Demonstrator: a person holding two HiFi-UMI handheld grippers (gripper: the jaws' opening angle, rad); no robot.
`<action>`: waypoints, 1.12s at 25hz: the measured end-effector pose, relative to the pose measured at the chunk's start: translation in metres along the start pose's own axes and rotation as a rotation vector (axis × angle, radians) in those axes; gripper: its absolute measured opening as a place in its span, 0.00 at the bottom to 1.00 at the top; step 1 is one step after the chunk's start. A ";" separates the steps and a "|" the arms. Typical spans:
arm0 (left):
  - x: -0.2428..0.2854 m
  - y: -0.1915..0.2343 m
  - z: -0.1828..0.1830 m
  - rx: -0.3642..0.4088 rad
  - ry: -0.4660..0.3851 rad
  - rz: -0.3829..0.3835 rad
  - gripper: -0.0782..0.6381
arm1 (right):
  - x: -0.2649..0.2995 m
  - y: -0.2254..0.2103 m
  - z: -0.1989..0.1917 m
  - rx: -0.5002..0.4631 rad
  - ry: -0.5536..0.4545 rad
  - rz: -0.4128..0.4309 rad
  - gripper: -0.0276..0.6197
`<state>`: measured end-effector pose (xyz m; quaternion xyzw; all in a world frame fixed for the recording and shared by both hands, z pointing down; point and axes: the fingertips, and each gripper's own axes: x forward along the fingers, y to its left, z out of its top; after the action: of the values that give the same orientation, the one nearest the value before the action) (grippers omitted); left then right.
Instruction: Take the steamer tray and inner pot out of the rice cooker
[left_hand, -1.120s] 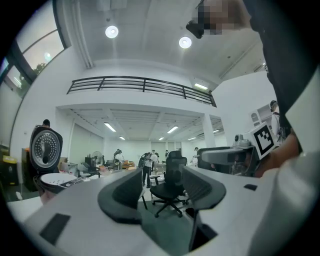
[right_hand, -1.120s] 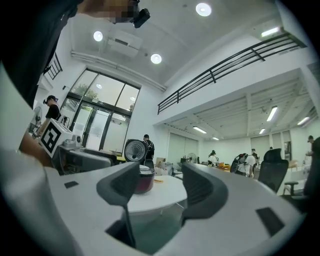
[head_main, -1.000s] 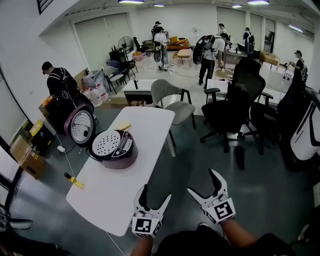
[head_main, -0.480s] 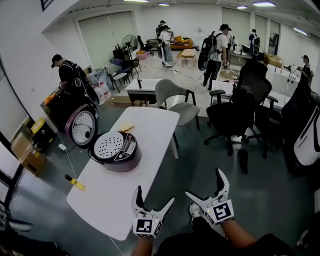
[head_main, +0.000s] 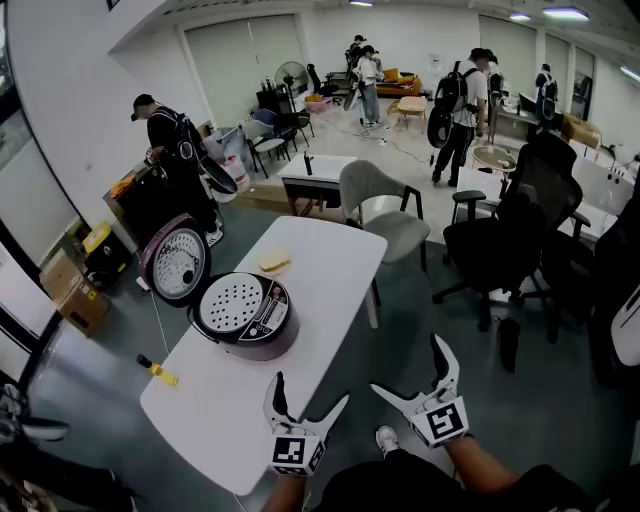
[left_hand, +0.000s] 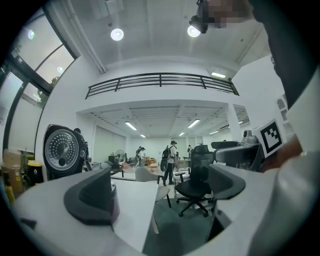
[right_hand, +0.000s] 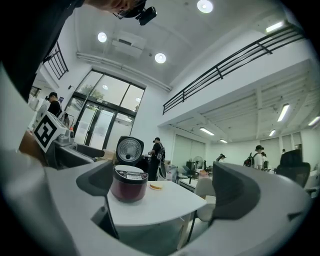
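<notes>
The dark red rice cooker (head_main: 262, 330) stands on the white table (head_main: 320, 270), its lid (head_main: 178, 262) swung up to the left. The white perforated steamer tray (head_main: 230, 302) sits in its top; the inner pot is hidden below it. My left gripper (head_main: 308, 395) hovers off the table's near corner. My right gripper (head_main: 408, 366) is over the floor to its right. Both are open and empty, their jaws having just spread wider. In the right gripper view the cooker (right_hand: 129, 183) lies ahead of the right gripper (right_hand: 165, 187). From the left gripper (left_hand: 160, 187) only the lid (left_hand: 62, 150) shows.
A yellow sponge-like piece (head_main: 273, 263) lies on the table beyond the cooker. A grey chair (head_main: 385, 215) stands at the table's far end, black office chairs (head_main: 510, 225) to the right. A person in black (head_main: 175, 150) bends over beyond the lid. Boxes (head_main: 75, 295) line the left wall.
Both grippers' jaws stand wider than a second ago. The table and cooker have shifted right and nearer in the head view. The grippers stay low in front of me.
</notes>
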<state>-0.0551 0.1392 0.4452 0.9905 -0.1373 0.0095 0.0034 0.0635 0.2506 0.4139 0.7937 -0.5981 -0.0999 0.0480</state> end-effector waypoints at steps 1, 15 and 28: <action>0.008 0.004 -0.001 0.000 0.007 0.014 0.94 | 0.010 -0.006 -0.003 -0.001 0.001 0.017 0.96; 0.092 0.066 0.006 -0.008 0.038 0.276 0.94 | 0.137 -0.060 -0.037 0.034 0.021 0.309 0.96; 0.060 0.144 -0.017 -0.040 0.076 0.485 0.94 | 0.229 -0.007 -0.057 0.077 -0.018 0.494 0.96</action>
<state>-0.0371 -0.0154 0.4637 0.9271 -0.3712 0.0445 0.0259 0.1435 0.0308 0.4453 0.6239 -0.7776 -0.0693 0.0357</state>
